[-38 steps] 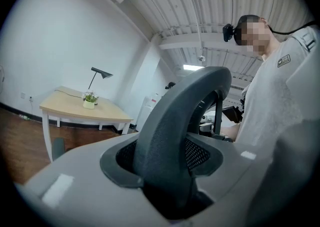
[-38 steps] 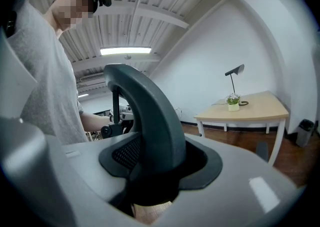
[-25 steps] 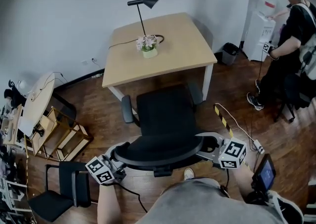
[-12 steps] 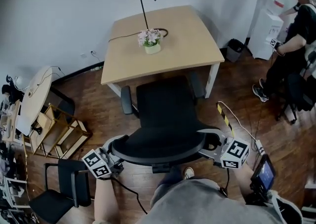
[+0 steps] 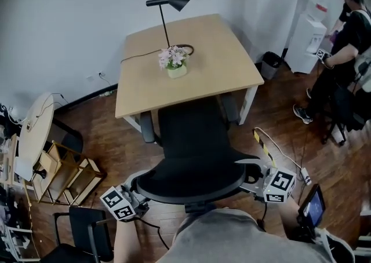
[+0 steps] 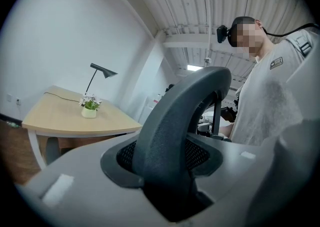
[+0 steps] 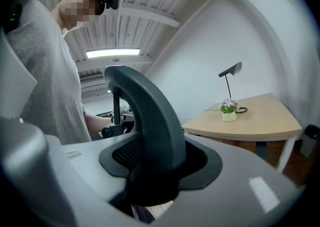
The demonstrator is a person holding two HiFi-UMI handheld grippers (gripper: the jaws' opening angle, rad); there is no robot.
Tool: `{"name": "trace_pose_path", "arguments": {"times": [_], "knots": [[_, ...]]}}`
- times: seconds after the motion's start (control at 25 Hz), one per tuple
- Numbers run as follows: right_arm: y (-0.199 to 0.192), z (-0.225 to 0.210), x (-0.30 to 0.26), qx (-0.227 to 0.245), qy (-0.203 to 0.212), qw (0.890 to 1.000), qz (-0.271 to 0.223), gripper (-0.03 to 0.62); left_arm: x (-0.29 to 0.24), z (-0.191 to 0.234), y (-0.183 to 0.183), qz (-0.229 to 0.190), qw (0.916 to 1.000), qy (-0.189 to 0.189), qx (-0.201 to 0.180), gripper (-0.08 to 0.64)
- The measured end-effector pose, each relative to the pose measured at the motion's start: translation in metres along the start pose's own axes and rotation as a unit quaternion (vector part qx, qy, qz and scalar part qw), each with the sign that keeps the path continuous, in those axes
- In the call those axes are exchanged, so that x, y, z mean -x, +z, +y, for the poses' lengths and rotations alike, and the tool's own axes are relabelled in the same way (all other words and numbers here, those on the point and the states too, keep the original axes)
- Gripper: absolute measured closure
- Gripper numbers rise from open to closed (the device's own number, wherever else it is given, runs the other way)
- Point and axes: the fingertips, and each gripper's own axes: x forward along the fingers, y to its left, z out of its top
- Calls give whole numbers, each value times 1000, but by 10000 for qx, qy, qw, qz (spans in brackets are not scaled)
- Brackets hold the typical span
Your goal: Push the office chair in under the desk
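Black office chair (image 5: 194,137) facing desk (image 5: 223,65), clamped by left hand-held gripper (image 5: 138,190), right hand-held gripper (image 5: 253,173)

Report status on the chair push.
Left tongs and right tongs clamped on office chair backrest. Seat front at desk edge, not fully under. Nothing seen blocking.

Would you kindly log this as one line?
left gripper: clamped on backrest | right gripper: clamped on backrest | office chair: at desk edge

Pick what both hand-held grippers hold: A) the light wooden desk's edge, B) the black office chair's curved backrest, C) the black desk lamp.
B: the left hand-held gripper and right hand-held gripper each clamp one end of the black office chair's curved backrest.
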Motion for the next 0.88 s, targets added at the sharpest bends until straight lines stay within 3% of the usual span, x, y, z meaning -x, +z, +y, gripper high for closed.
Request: {"name": "trace_pose_path", "arguments": {"times": [0.88], "knots": [[39,-92,-59,11,-143,9999,-61,367,-44,101,45,50,9995,-306,-28,365]]}}
